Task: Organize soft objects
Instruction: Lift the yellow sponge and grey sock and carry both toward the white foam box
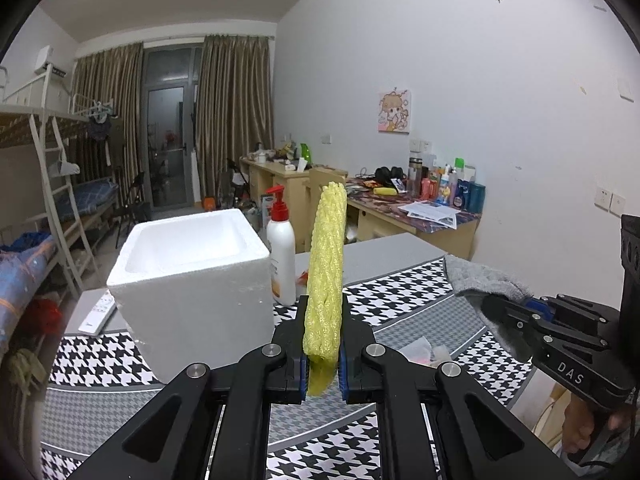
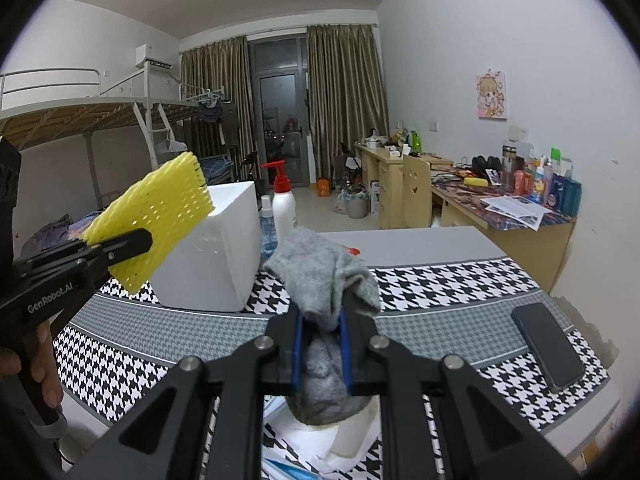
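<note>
My left gripper (image 1: 323, 312) is shut on a yellow foam net sleeve (image 1: 326, 272), which stands edge-on between the blue pads. Seen from the right wrist, that sleeve (image 2: 160, 212) is a flat yellow mesh held up beside the white foam box (image 2: 216, 252), with the left gripper (image 2: 136, 246) clamped on its lower edge. My right gripper (image 2: 320, 318) is shut on a grey sock (image 2: 320, 276), bunched between the jaws and flopping over their tips. From the left wrist the sock (image 1: 486, 284) and right gripper (image 1: 496, 306) show at the right. The foam box (image 1: 192, 276) stands open-topped, left of the sleeve.
A houndstooth cloth (image 1: 404, 300) covers the table. A white pump bottle with a red top (image 1: 281, 252) and a small spray bottle (image 2: 267, 228) stand behind the box. A black phone (image 2: 548, 346) lies at the right, a remote (image 1: 98, 314) at the left. Desks and a bunk bed lie beyond.
</note>
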